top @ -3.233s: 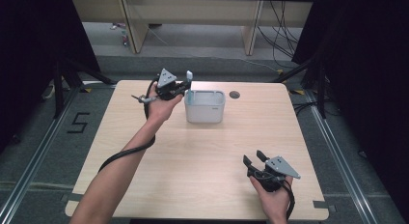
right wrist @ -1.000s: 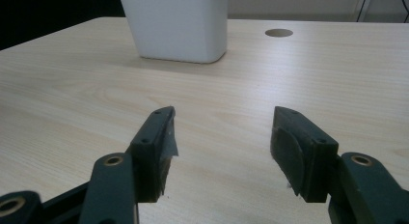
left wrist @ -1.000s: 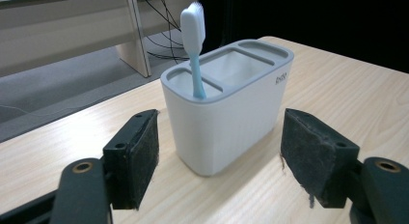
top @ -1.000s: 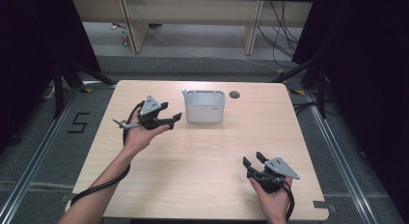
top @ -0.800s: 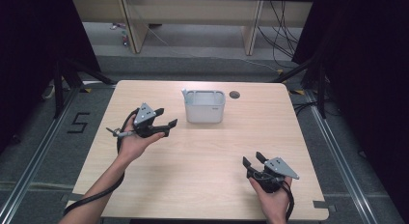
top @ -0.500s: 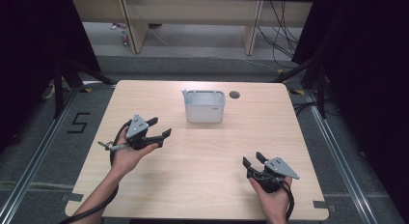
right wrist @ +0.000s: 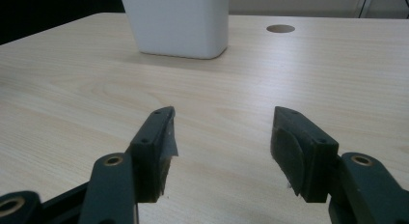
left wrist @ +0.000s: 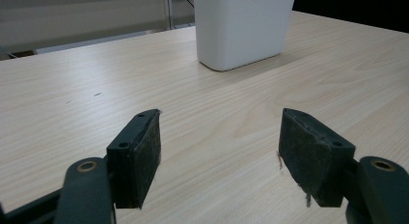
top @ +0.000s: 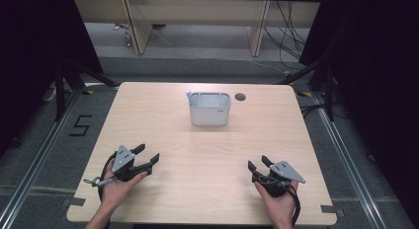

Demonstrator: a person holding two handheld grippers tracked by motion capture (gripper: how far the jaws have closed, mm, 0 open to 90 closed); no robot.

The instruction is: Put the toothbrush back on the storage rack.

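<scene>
Table (top: 207,155): pale wood, rounded corners, a round cable hole (top: 240,96) near the far edge.

Bin (top: 210,109): white, rectangular, upright, open-topped, on the far half of the table close to the centre line, just left of the hole. Its long axis runs left to right across the table. A thin pale piece juts above its far-left corner; what it is cannot be told. Contents not readable from the high view.

Left gripper (top: 146,156): held low near the front-left corner of the table, jaws spread wide, nothing between them. In the left gripper view (left wrist: 219,151) the bin (left wrist: 243,26) stands ahead and slightly right of the jaw line, well apart, bare wood between.

Right gripper (top: 259,163): held low near the front-right corner, jaws likewise wide apart and empty. In the right gripper view (right wrist: 222,147) the bin (right wrist: 176,22) lies ahead and left of the jaw line, the hole (right wrist: 280,28) beyond to the right.

Governing relation: the bin sits forward of both grippers and between them, each aimed inward toward it. Neither is plainly nearer; the left appears marginally closer. Judgement: either hand would need a long forward reach, and a grip across the short walls suits the jaw spread better than along the long side.
</scene>
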